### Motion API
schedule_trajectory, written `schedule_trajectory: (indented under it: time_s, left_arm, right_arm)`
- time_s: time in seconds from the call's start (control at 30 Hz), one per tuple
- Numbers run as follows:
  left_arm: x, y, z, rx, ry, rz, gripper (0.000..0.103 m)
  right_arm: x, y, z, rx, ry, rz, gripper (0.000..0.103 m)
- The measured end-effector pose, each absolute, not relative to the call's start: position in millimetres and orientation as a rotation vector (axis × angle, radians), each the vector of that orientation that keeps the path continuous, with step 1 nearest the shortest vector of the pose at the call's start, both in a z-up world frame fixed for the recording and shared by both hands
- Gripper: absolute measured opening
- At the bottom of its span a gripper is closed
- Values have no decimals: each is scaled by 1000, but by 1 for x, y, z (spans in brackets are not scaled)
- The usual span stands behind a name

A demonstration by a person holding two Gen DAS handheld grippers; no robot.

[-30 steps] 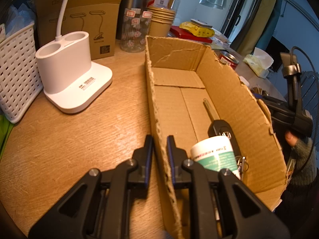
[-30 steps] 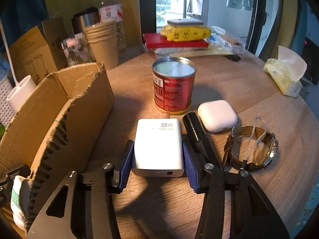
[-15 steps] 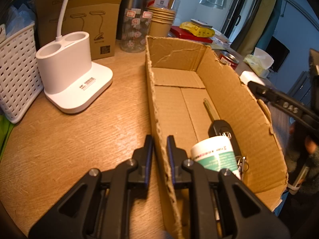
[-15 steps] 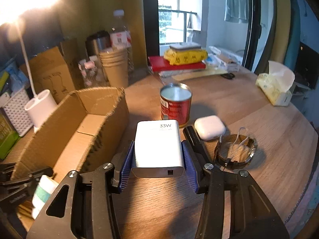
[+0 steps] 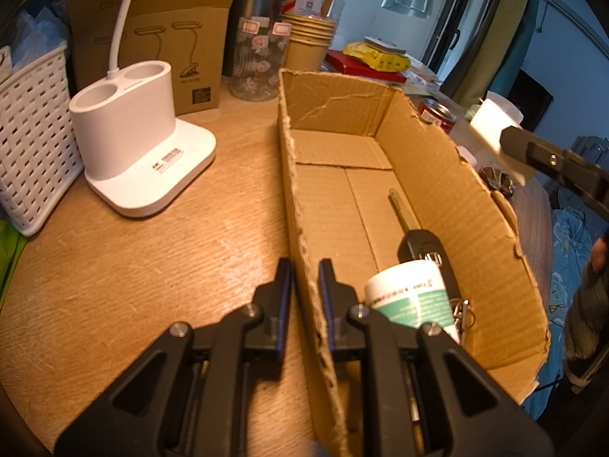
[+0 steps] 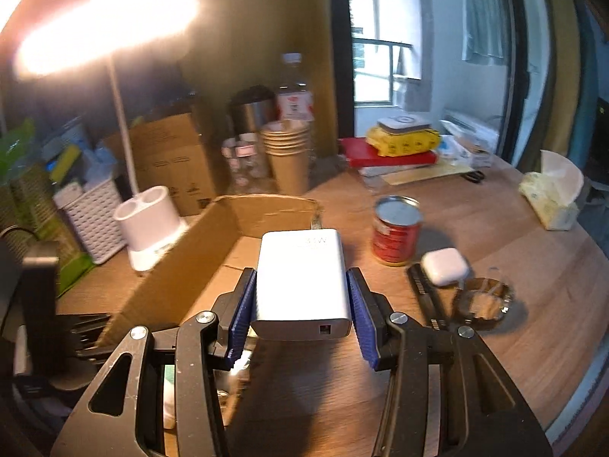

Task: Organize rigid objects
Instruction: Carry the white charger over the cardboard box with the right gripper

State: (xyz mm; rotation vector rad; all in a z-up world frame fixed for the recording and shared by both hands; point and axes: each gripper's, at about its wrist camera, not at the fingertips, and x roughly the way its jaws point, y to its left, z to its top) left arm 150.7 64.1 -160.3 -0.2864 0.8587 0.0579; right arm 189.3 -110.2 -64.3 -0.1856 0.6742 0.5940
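My left gripper (image 5: 304,270) is shut on the near left wall of the open cardboard box (image 5: 300,205). Inside the box lie a black car key (image 5: 420,243) and a white and green jar (image 5: 409,295). My right gripper (image 6: 300,297) is shut on a white charger block (image 6: 302,274) and holds it in the air over the box (image 6: 213,228). The charger also shows at the right of the left wrist view (image 5: 493,129), above the box's right wall.
On the table right of the box stand a red tin can (image 6: 396,228), a white earbud case (image 6: 443,264), a black pen (image 6: 426,297) and a wristwatch (image 6: 483,297). A white lamp base (image 5: 133,137), a white basket (image 5: 30,129) and paper cups (image 5: 308,42) stand left and behind.
My right gripper has lifted the charger off the table and carried it up and left over the box. The left gripper has kept still on the box wall.
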Motion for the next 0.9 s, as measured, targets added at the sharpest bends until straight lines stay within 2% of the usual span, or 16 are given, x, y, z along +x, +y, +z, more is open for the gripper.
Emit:
schedule_trajectory:
  time_s: [0.47,0.9]
  left_arm:
    - [151,64,-161,-287,859,57,15]
    - [151,65,-161,-288,858,59,15]
  right_arm:
    - [176,-50,-83,-298,722,755,50]
    - [182,-22,-102,-376,856,824,50]
